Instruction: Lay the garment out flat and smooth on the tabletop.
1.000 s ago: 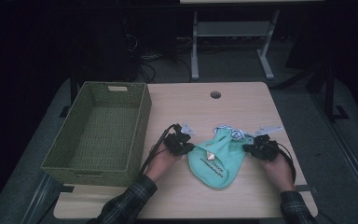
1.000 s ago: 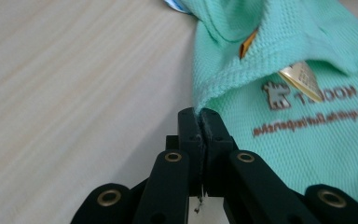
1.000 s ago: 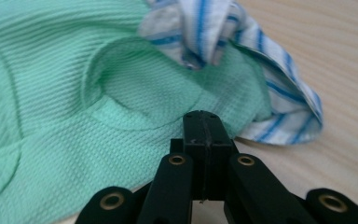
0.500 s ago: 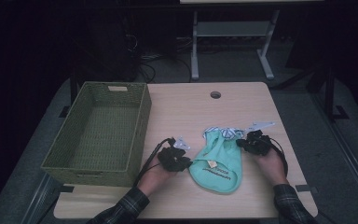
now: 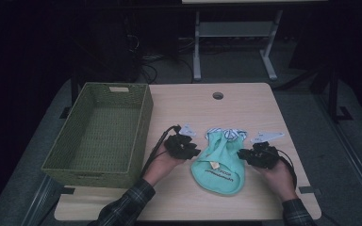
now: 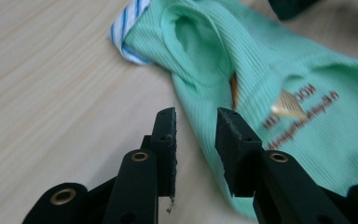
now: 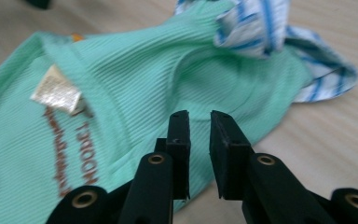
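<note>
A small mint-green ribbed garment (image 5: 219, 162) with blue-and-white striped trim lies flat on the wooden table (image 5: 207, 108), brown lettering and a small label facing up. My left gripper (image 5: 194, 152) rests at its left edge. In the left gripper view the garment (image 6: 279, 70) lies just past my left gripper (image 6: 196, 116), which is open with nothing between the jaws. My right gripper (image 5: 242, 154) sits at the garment's right edge. In the right gripper view my right gripper (image 7: 199, 116) is open by a narrow gap, low over the garment (image 7: 135, 84).
A green wicker basket (image 5: 99, 132) with nothing visible inside stands on the left of the table, close to my left hand. A cable hole (image 5: 218, 95) sits in the tabletop at the back. Metal desk legs (image 5: 197, 47) stand on the dark floor beyond.
Both grippers held the garment's upper sides a second ago and then drew back. The left one has now come back in to the garment's left edge.
</note>
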Tool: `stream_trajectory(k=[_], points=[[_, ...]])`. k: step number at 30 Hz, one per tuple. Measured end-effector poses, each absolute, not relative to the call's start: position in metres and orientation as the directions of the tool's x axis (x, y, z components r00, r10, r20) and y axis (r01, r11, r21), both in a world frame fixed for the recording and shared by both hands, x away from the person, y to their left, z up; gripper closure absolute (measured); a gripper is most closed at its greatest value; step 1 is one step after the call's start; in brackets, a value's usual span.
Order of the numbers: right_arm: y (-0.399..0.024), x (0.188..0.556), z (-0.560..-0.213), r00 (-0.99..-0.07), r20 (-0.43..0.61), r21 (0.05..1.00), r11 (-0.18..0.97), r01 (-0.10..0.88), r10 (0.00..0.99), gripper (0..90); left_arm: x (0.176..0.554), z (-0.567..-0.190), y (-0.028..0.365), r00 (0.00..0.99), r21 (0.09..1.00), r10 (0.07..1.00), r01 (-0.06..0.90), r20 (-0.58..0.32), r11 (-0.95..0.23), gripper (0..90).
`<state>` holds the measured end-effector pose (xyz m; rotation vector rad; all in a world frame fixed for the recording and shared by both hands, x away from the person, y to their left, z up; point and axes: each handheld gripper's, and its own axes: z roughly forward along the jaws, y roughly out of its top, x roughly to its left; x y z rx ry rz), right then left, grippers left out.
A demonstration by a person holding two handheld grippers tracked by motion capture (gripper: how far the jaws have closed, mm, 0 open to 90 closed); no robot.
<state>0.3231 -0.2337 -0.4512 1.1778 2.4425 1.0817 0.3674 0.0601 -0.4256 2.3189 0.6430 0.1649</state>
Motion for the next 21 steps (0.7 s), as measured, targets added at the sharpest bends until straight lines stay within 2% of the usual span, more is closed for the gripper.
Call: stream_trajectory(k=[10,21], points=[[-0.229,0.299,-0.454,-0.683,0.137,0.692,0.424,0.584,0.717,68.3,0.406,-0.431,0.024,0.873,0.67,0.484,0.396,-0.063,-0.628,64.0],[-0.22,0.293,-0.459,-0.697,0.146,0.672,0.447,0.59,0.702,62.6,0.421,-0.452,-0.003,0.871,0.644,0.487,0.412,-0.069,-0.644,61.5]])
